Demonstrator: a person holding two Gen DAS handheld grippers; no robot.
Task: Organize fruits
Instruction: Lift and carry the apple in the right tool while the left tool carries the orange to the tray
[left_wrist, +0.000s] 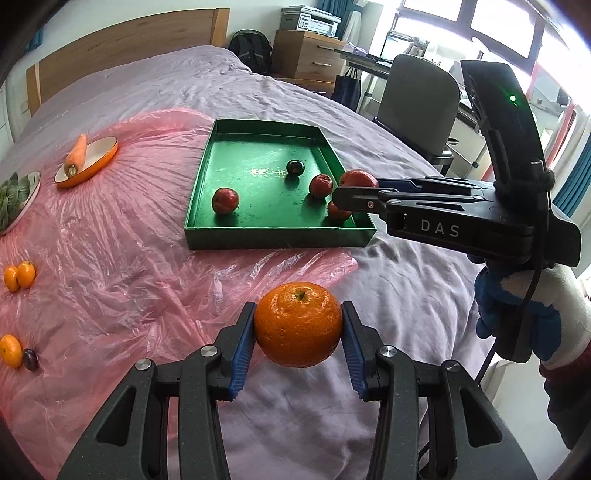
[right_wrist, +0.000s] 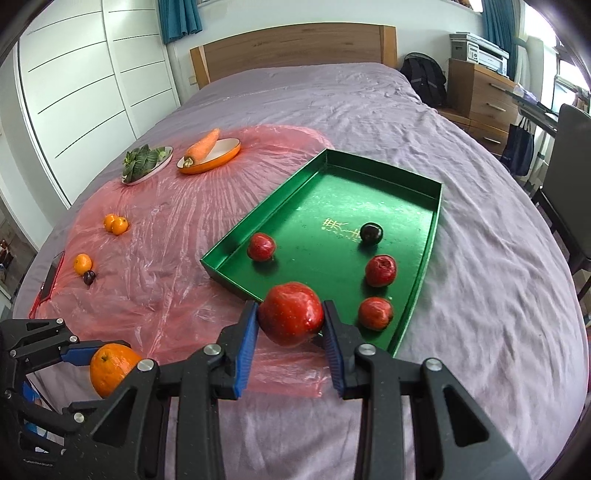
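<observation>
My left gripper (left_wrist: 298, 326) is shut on a large orange (left_wrist: 297, 324) and holds it above the bed, short of the green tray (left_wrist: 273, 236). It also shows in the right wrist view (right_wrist: 110, 369). My right gripper (right_wrist: 290, 323) is shut on a red apple (right_wrist: 291, 318) at the tray's near corner (right_wrist: 240, 288). In the left wrist view the apple (left_wrist: 359, 179) hangs over the tray's right rim. Inside the tray lie three red apples (right_wrist: 261, 246) (right_wrist: 381, 270) (right_wrist: 375, 313) and a dark plum (right_wrist: 371, 232).
On the pink plastic sheet (right_wrist: 166, 258) lie small oranges (right_wrist: 116, 223) (right_wrist: 82, 263) and a dark plum (right_wrist: 89, 277). A carrot on an orange dish (right_wrist: 208, 151) and a plate of greens (right_wrist: 146, 162) stand further back. A chair (left_wrist: 417, 99) and desk stand beside the bed.
</observation>
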